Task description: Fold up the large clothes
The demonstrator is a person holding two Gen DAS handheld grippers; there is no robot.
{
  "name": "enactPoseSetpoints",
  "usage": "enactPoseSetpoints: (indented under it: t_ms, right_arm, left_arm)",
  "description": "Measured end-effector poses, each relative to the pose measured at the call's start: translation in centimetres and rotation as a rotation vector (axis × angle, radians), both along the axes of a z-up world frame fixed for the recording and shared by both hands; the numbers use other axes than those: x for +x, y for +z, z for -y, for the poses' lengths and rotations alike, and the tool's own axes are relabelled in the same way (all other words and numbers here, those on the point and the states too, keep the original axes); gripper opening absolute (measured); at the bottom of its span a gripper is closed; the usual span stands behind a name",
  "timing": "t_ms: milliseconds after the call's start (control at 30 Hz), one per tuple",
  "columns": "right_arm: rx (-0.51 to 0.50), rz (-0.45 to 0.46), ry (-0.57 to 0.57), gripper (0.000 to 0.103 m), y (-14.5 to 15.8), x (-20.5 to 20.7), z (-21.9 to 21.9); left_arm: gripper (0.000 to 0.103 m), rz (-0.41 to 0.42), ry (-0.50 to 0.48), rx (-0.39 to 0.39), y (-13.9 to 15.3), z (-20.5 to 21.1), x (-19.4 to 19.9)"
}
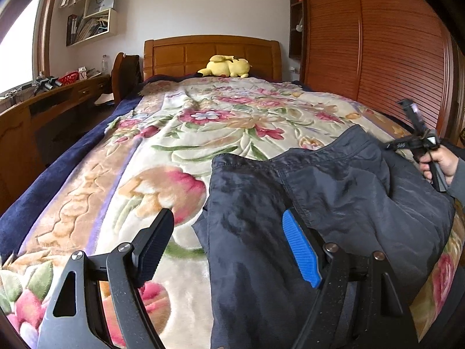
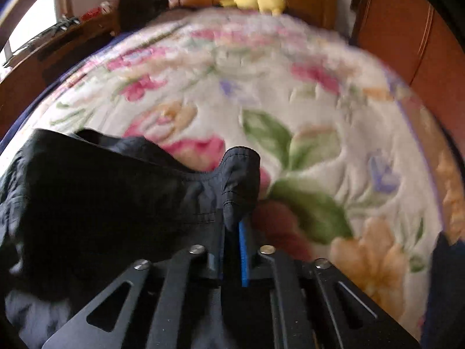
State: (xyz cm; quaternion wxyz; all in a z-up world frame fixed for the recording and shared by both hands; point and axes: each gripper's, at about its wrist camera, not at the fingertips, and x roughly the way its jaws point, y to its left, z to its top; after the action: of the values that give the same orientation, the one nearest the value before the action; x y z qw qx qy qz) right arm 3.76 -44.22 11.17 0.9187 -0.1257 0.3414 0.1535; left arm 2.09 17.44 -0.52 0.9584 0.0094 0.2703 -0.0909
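A large dark garment (image 1: 334,192) lies crumpled on the near right part of the floral blanket (image 1: 186,133). My left gripper (image 1: 229,247) stands open just above the garment's left edge. Its black pad (image 1: 154,244) is over the blanket and its blue pad (image 1: 302,250) is over the cloth, and neither presses on it. In the right wrist view, my right gripper (image 2: 232,224) is shut on a bunched hem of the garment (image 2: 101,192), which trails off to the left. The left wrist view shows a hand holding the right gripper (image 1: 418,142) at the garment's far right.
A yellow plush toy (image 1: 225,66) lies by the wooden headboard (image 1: 212,55). A wooden wardrobe (image 1: 377,43) runs along the bed's right side. A desk (image 1: 43,107) and a chair (image 1: 126,72) stand to the left. Bare blanket (image 2: 290,101) stretches beyond the garment.
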Motion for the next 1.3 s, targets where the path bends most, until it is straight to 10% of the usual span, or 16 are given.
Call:
enactPoseSetpoints:
  t_ms: [267,433,767,1300]
  right_arm:
    - [-0.052,-0.01,-0.173,0.007,-0.1,0.2,3.4]
    - [-0.036,0.076,-0.125,0.058,1.5,-1.2,1.5]
    - [-0.036,0.004,0.249,0.058,0.0,-6.1,-9.5]
    - [0.083,-0.006,0.233,0.07,-1.7,-6.1,-9.5]
  left_arm:
    - [0.078,0.012,0.007,0.0,0.2,0.2,-0.3]
    - [0.078,0.023,0.02,0.004,0.3,0.0,-0.5]
    - [0.078,0.043,0.032,-0.011,0.7,-1.0,-0.7]
    - [0.081,0.086,0.029,-0.013,1.6,-0.2,-3.0]
